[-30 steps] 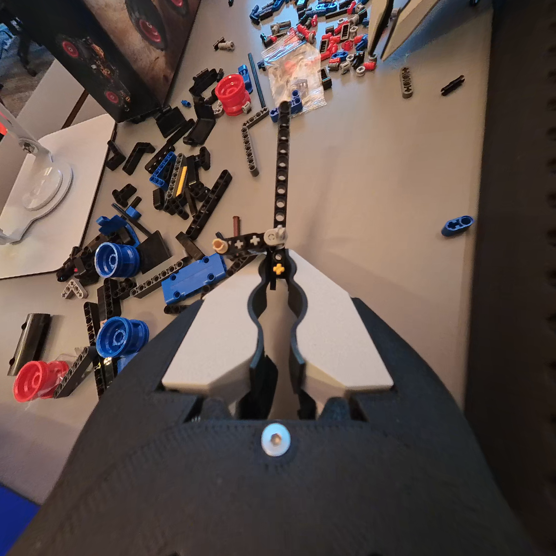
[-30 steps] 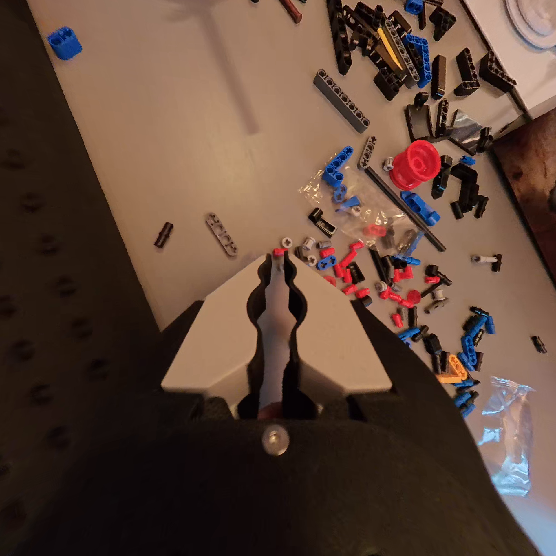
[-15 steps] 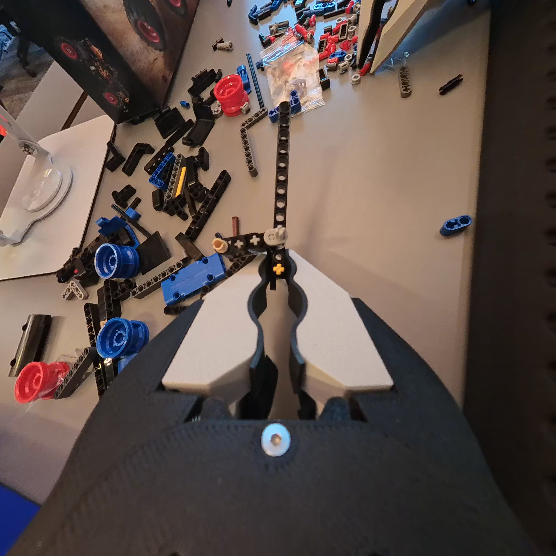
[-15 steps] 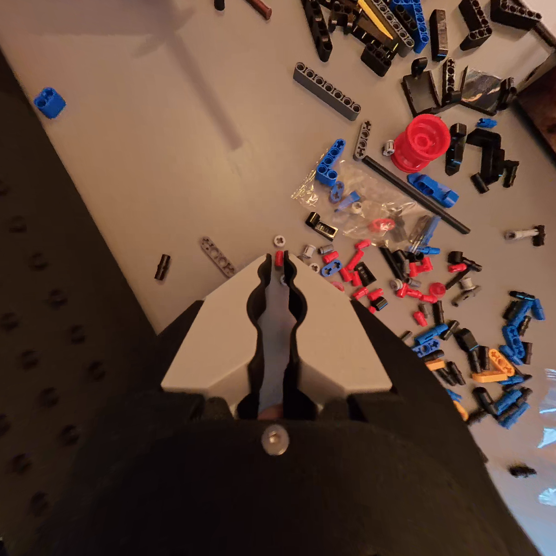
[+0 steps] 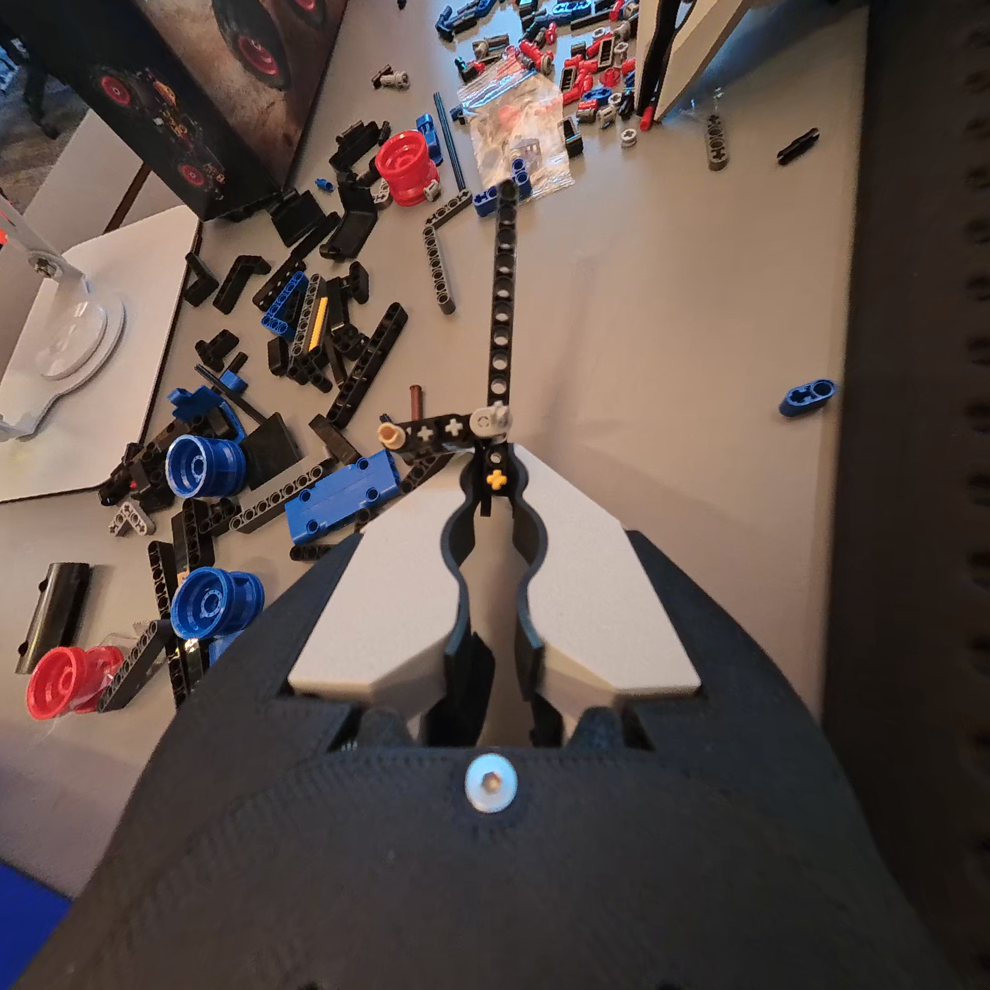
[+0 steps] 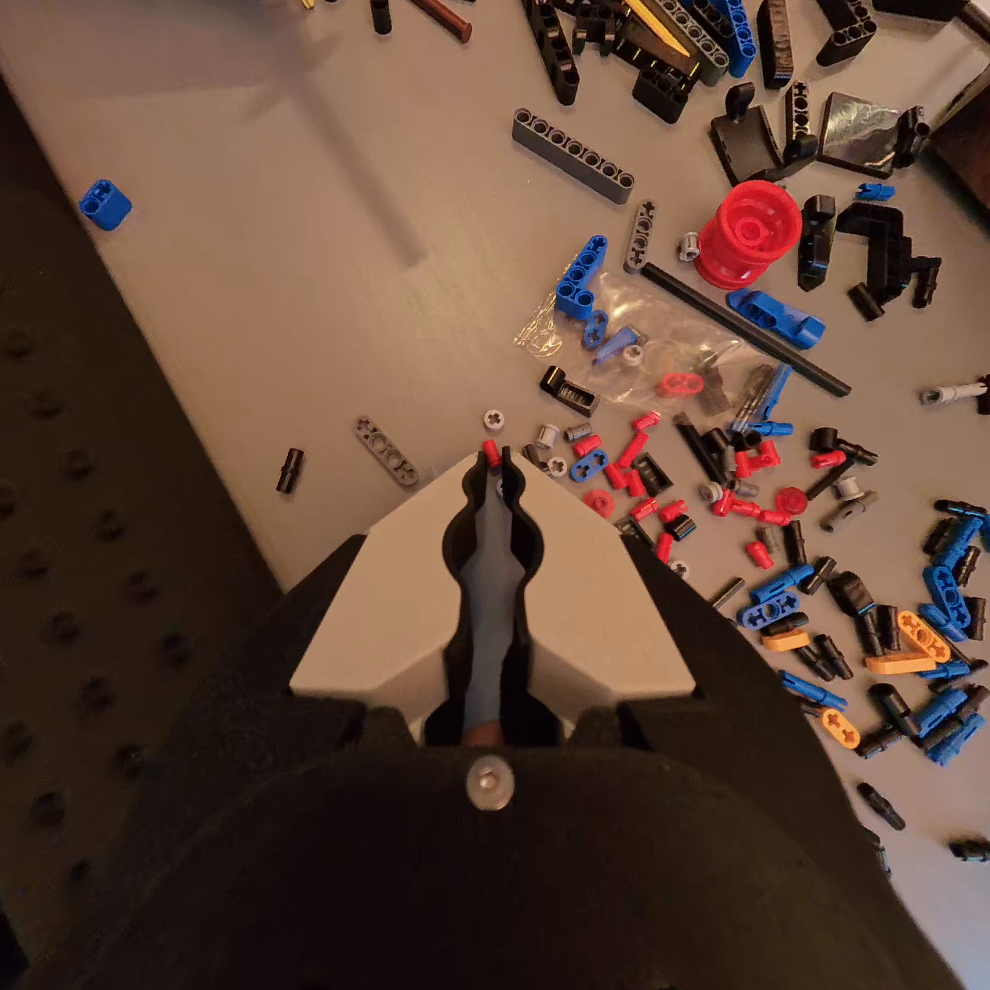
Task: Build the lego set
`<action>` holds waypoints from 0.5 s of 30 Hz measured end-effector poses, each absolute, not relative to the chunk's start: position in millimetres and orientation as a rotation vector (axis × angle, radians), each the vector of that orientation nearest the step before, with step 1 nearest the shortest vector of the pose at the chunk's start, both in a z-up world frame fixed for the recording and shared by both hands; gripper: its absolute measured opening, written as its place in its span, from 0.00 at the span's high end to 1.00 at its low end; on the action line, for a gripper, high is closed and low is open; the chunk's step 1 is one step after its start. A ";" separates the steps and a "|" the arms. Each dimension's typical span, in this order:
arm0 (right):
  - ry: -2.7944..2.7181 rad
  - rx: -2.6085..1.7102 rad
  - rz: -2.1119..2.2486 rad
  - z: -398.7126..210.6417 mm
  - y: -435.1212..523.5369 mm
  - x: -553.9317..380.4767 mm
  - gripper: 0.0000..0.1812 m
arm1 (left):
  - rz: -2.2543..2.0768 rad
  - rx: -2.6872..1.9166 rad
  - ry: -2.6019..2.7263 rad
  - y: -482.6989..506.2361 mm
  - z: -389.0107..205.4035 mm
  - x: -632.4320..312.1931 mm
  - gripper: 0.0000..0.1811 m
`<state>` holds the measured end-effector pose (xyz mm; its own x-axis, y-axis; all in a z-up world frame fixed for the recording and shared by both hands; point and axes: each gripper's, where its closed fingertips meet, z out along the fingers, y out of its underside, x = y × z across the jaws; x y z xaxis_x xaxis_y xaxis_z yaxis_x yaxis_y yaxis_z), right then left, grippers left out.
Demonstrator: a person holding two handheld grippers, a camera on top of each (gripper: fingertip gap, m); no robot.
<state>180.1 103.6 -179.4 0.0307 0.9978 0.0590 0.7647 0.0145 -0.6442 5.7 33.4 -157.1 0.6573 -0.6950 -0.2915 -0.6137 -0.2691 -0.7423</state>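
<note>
My left gripper (image 5: 494, 474) is shut on the near end of a long black holed beam (image 5: 502, 300) that points away above the table. A short black cross-piece (image 5: 439, 428) with a tan pin and a grey connector is fixed to the beam just past my fingertips. My right gripper (image 6: 495, 462) is shut on a small red pin (image 6: 490, 451), held above the table beside a scatter of small red, blue and black pins (image 6: 696, 482). The right gripper also shows at the top of the left wrist view (image 5: 651, 110), with the red pin at its tip.
Loose black beams, blue wheels (image 5: 206, 466) and red wheels (image 5: 407, 169) lie left. A clear parts bag (image 6: 664, 353), a grey beam (image 6: 573, 155), a flat grey link (image 6: 385, 452) and a black pin (image 6: 289, 470) lie nearby. The set's box (image 5: 177, 91) stands far left. A dark mat (image 6: 80, 482) borders the table. Left tips to right tips: about 20 cm.
My right gripper has moved with the red pin, so the small-parts pile has slid down and right in its view. In the left wrist view it has drawn closer. My left gripper holds still.
</note>
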 end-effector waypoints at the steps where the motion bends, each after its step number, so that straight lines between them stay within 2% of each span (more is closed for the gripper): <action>1: -1.779 -1.801 0.597 -179.3 103.9 180.0 0.98 | -0.106 -1.972 1.029 33.0 -157.4 6.3 0.97; 15: -1.706 -1.684 0.727 -144.5 96.3 156.1 0.98 | 0.468 -1.938 1.346 34.0 -172.1 -3.6 0.95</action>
<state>156.1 96.3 -144.5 0.0117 0.9985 0.0529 0.6534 0.0324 -0.7563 -3.6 34.0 -172.1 0.3886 -0.6543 -0.6487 -0.9157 -0.1958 -0.3510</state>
